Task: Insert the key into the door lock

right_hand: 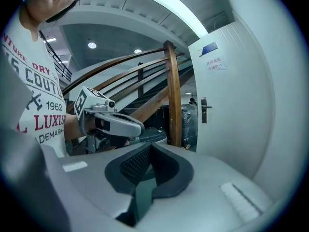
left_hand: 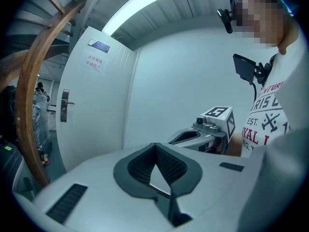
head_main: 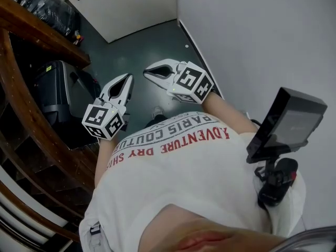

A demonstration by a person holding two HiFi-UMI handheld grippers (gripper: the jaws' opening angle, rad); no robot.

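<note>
Holding the left claw (head_main: 128, 77) and right claw (head_main: 146, 73) shut and empty by the chest, the person stood well apart from the door lock (left_hand: 64, 107) ahead, and no key showed.

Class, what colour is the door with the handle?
White; the door shows best in the left gripper view.

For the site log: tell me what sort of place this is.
Likely an indoor hallway beside a staircase: a white door with a lever handle, a curved wooden stair rail, and a strip light overhead.
</note>
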